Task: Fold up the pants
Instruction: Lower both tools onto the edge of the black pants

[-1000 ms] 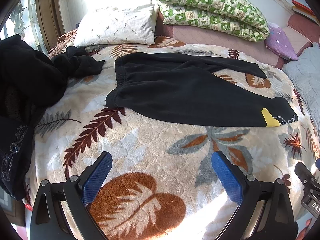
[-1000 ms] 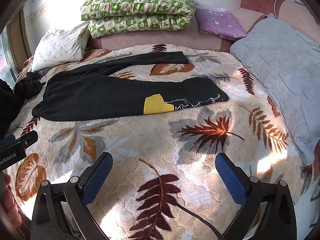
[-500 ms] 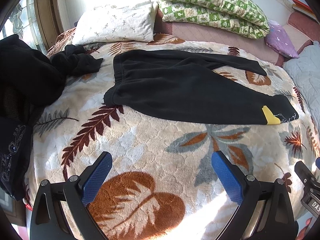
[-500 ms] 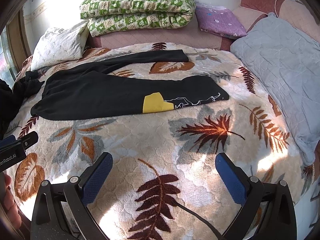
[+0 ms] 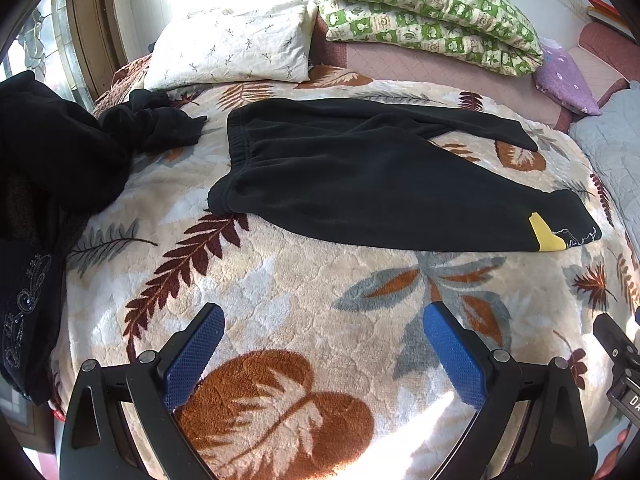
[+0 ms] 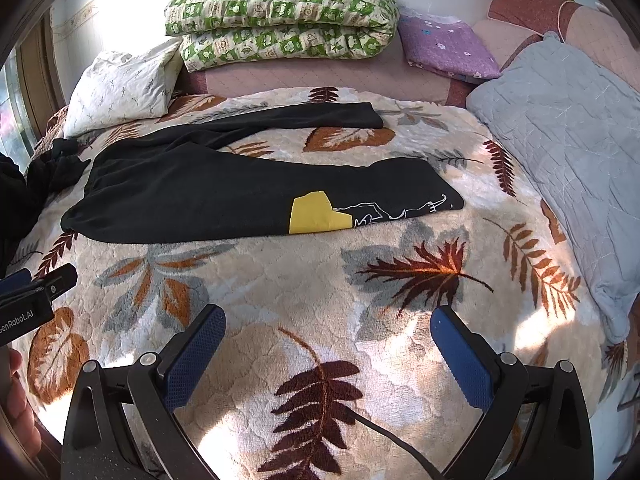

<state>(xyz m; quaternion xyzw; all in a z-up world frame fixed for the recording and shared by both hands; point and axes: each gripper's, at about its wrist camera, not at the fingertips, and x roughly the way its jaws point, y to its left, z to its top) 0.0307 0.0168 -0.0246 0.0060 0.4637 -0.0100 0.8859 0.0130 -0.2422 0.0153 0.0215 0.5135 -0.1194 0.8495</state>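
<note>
Black pants [image 5: 360, 176] lie spread on the leaf-patterned blanket, waistband to the left, both legs running right. The near leg ends in a yellow patch [image 6: 318, 214] with white line print. The pants also show in the right wrist view [image 6: 192, 196]. My left gripper [image 5: 322, 320] is open and empty, above the blanket short of the waistband side. My right gripper [image 6: 328, 320] is open and empty, short of the near leg's cuff. Each gripper's body shows at the edge of the other's view.
A pile of other black clothes [image 5: 60, 152] lies at the bed's left edge. A white pillow [image 5: 232, 48], a green checked folded quilt [image 5: 424, 12] and a purple pillow [image 6: 448, 50] line the headboard. A grey quilt [image 6: 568, 152] covers the right side.
Both grippers have crept slightly forward toward the pants, which sit a little lower in the views. The jaws stay open and the pants have not moved.
</note>
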